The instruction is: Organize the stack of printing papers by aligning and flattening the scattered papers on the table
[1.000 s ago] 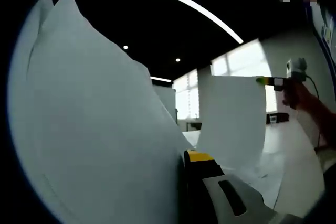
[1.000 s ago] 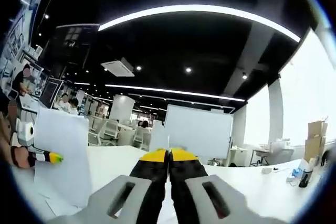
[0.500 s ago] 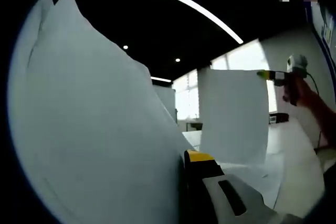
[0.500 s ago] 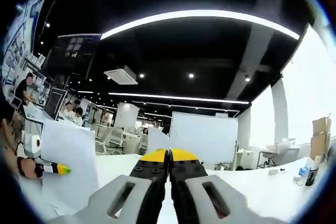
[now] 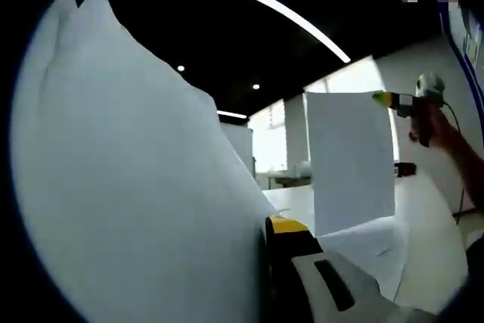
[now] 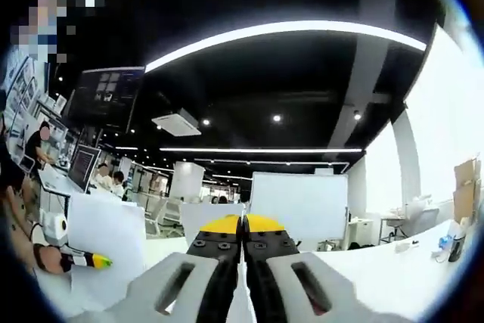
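Paper sheet [image 6: 243, 309] pinched edge-on between right gripper [image 6: 243, 225] fingers [image 6: 219, 251].

I see an open-plan office: desks with monitors [image 6: 82, 166], seated people [image 6: 115, 181], a whiteboard [image 6: 299, 200], strip ceiling lights [image 6: 287, 29].

In the left gripper view, a large sheet [image 5: 136, 187] stands up across the left side, pressed against the left tool [image 5: 281, 226] at the bottom centre. To the right, the right tool [image 5: 386, 98] holds a second sheet [image 5: 352, 160] by its top corner, hanging above papers [image 5: 370, 247] lying on the bench [image 5: 431, 262]. In the right gripper view, the left tool [image 6: 97, 262] sits low at left, against its sheet [image 6: 106, 247], with a whiteboard [image 6: 299, 200] behind the right tool [image 6: 242, 225].
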The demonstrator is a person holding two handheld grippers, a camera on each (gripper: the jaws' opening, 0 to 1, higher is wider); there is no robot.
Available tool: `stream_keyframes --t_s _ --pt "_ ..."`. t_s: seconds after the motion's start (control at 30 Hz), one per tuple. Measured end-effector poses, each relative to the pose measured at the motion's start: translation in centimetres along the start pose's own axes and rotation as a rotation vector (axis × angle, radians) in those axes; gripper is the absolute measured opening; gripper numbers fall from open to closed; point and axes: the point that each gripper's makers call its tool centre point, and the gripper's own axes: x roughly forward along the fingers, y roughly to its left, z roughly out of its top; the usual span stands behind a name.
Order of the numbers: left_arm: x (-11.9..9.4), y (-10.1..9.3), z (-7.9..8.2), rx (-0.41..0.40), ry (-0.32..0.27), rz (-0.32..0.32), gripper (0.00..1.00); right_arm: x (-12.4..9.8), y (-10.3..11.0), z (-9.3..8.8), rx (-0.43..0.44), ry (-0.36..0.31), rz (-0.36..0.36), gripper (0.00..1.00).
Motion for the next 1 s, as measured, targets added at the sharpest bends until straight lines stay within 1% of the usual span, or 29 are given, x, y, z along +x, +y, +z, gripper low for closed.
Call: stream_keyframes --t_s 0.37,0.5,0.57,0.7,1.0 --pt "0.0 0.1 -0.1 0.0 0.0 0.001 0.11 0.0 0.8 2.0 0.009 -0.054 0.018 0.0" --pt "0.0 0.1 -0.1 0.0 0.001 0.0 0.11 0.1 1.3 2.3 0.009 -0.059 0.034 0.0" --pt "0.0 0.1 -0.1 0.001 0.001 0.001 0.11 0.2 1.6 2.2 0.009 -0.05 0.046 0.0" --pt "0.0 0.0 0.0 0.001 0.0 0.002 0.11 0.3 2.0 2.7 0.004 -0.061 0.057 0.0" --pt "0.0 -0.2 0.2 0.001 0.0 0.001 0.11 0.3 2.6 4.7 -0.008 -0.104 0.073 0.0"
